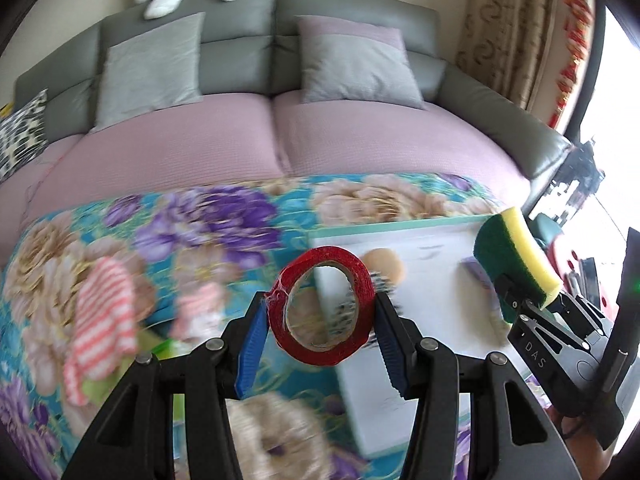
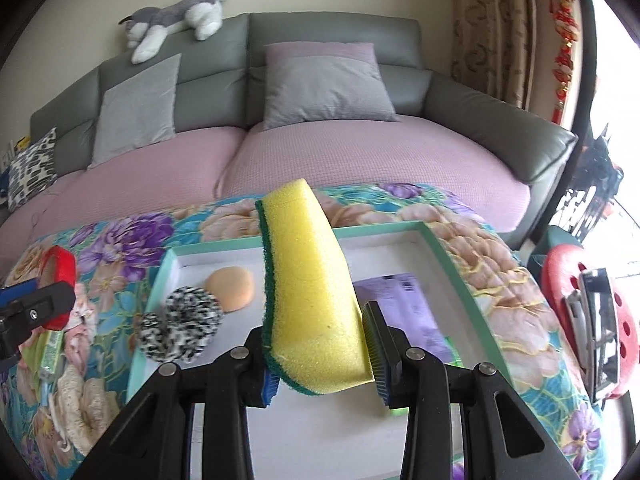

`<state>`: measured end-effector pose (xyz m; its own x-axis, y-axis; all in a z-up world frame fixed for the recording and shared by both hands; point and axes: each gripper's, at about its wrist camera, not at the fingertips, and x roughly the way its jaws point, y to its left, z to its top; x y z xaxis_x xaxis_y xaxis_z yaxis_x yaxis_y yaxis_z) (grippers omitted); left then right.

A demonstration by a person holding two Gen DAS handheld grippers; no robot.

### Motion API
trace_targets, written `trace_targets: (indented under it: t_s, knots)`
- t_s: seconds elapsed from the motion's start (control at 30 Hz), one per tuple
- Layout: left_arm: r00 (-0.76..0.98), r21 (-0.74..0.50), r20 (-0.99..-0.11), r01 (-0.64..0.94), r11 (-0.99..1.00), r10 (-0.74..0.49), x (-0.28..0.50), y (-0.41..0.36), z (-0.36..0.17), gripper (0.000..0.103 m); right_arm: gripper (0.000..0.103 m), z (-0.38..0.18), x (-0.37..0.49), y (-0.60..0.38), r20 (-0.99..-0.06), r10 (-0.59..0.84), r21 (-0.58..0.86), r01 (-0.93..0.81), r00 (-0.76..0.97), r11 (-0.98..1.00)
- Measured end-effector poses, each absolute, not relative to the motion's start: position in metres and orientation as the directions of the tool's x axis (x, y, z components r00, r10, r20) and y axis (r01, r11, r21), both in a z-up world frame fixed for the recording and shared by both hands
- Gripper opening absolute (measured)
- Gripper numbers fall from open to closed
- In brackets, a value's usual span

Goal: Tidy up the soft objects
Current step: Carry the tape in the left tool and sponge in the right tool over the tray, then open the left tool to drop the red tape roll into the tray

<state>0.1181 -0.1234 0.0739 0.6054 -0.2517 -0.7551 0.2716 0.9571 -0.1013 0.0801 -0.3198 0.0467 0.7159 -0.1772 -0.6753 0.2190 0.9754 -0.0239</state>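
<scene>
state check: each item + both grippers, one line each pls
left gripper: shut on red tape roll
red tape roll: held off the cloth, hole facing camera
right gripper: shut on sponge
sponge: held over the tray, squeezed, yellow side up
tray: open, on floral cloth
orange puff: lying in tray
speckled pom-pom: lying in tray by left wall
purple packet: flat in tray
striped cloth: crumpled on floral cloth

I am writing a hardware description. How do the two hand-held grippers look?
Both are alike: the left hand-held gripper and right hand-held gripper have black linkage arms with silver pivot pins and ribbed blue finger pads. The right one's black body carries white letters, DAS.
</scene>
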Motion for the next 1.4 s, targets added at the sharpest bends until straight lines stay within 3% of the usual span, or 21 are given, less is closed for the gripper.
trace_targets:
  t_s: [0.4,0.93,1.1,1.27,1.33,1.4]
  knots:
    - [0.544,-0.079,-0.794,0.35,0.933,-0.271,0.14,-0.194,0.046,0.053,0.039,0.046,0.078,-0.382,-0.663,-0.311,-0.076,0.352,0.681,0.933]
    - [0.503,-0.051,-0.829,0.368,0.928,-0.245,0.155,-0.22,0.021,0.054,0.039,0.022,0.093,-0.4,-0.701,-0.306,-0.072,0.362,0.645,0.929]
    - [0.512,-0.054,-0.824,0.353,0.934,-0.241,0.155,-0.217,0.024,0.068,0.04,0.023,0.093,-0.399,-0.703,-0.311,-0.08,0.363,0.64,0.928]
    - [0.523,-0.054,-0.818,0.343,0.938,-0.238,0.153,-0.212,0.03,0.069,0.041,0.022,0.093,-0.401,-0.71,-0.309,-0.077,0.366,0.632,0.927]
    - [0.533,-0.05,-0.814,0.332,0.942,-0.231,0.151,-0.208,0.033,0.069,0.046,0.022,0.093,-0.4,-0.712,-0.311,-0.08,0.367,0.63,0.927]
    - [0.54,-0.051,-0.81,0.32,0.946,-0.226,0.151,-0.204,0.036,0.073,0.061,0.023,0.093,-0.4,-0.713,-0.317,-0.086,0.37,0.626,0.925]
